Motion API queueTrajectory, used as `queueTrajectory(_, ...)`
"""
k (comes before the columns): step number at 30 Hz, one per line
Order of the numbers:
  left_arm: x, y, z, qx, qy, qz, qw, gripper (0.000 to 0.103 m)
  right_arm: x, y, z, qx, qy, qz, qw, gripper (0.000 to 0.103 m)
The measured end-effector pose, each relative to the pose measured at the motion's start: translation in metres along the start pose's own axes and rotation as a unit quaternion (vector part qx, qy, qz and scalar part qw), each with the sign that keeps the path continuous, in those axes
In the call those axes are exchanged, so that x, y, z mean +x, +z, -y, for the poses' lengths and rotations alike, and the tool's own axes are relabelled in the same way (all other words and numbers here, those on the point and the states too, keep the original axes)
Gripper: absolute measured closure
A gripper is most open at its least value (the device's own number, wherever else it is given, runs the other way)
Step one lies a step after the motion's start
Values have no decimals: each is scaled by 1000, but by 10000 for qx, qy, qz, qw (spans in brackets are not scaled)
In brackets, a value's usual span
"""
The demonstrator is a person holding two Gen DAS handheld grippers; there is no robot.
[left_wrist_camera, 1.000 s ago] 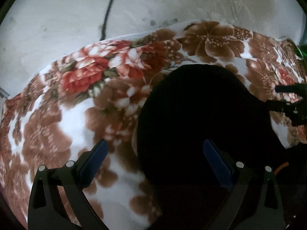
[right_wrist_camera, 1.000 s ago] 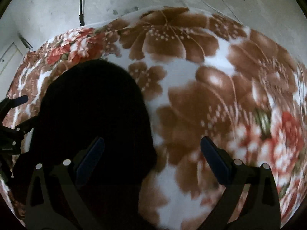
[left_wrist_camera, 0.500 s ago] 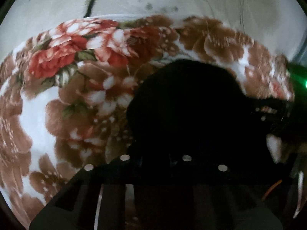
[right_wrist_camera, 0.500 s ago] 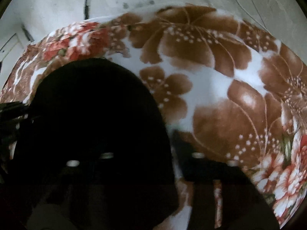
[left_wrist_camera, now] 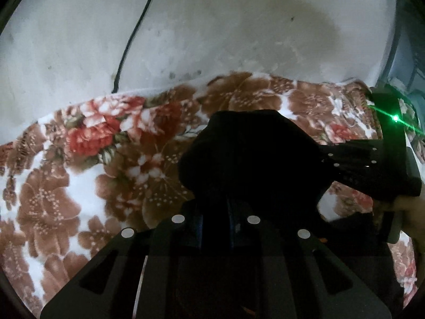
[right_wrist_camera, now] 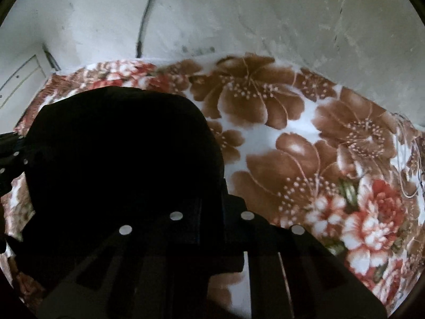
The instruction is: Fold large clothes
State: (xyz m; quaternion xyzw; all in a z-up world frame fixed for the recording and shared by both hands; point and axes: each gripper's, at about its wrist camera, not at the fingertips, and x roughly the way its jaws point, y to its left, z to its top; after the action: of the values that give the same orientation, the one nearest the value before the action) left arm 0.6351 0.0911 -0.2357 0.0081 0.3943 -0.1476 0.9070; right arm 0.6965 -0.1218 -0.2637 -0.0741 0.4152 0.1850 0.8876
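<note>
We hold two grippers over a bed covered by a floral blanket (left_wrist_camera: pixel 79 180). The black garment (left_wrist_camera: pixel 252 148) lies on that blanket, roughly at its middle, and is bunched upward where both grippers grip it.

Left gripper (left_wrist_camera: pixel 215 212): the jaws are drawn fully together, and a fold of the black garment is pinched between the blue pads. The cloth rises from the blanket into the jaws.

Right gripper (right_wrist_camera: pixel 209 212): the jaws have just been closing and now stand together on the right-hand edge of the same garment (right_wrist_camera: pixel 119 159). In the left wrist view we see this right gripper (left_wrist_camera: pixel 329 159) from the side, its tips sunk in the dark cloth, with a green indicator light (left_wrist_camera: pixel 395 118) on its body and part of a hand (left_wrist_camera: pixel 414 215) behind it.

Edges: the far edge of the blanket meets a pale, stained wall (left_wrist_camera: pixel 239 26). A dark cable (left_wrist_camera: pixel 132 40) runs down that wall to the blanket's edge. The garment's far edge is a rounded outline against the floral pattern.

Open room: bare blanket extends to the left of the garment in the left wrist view and to its right in the right wrist view (right_wrist_camera: pixel 318 159). The two grippers stand near each other, joined by the cloth.
</note>
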Motion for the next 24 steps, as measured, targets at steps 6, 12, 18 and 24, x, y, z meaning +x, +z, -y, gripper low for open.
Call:
queueTrajectory(6,-60,-13,18,81,37,196,9998,91,-70,-24,-16,-200,-17,214,9996,92)
queueTrajectory(12,-113,-43,44,277,175,339,9989,91,-124,-51,-31,-114,136,377,9991,92)
queueTrajectory(18,-165,-81,64,46,174,512,9985,91,-179,-96,-52,-125,288,503,9982,92)
queueTrajectory(24,-187,-143,91,26,251,297,9992,91,-210,-161,-70,-295,350,312,9985,92)
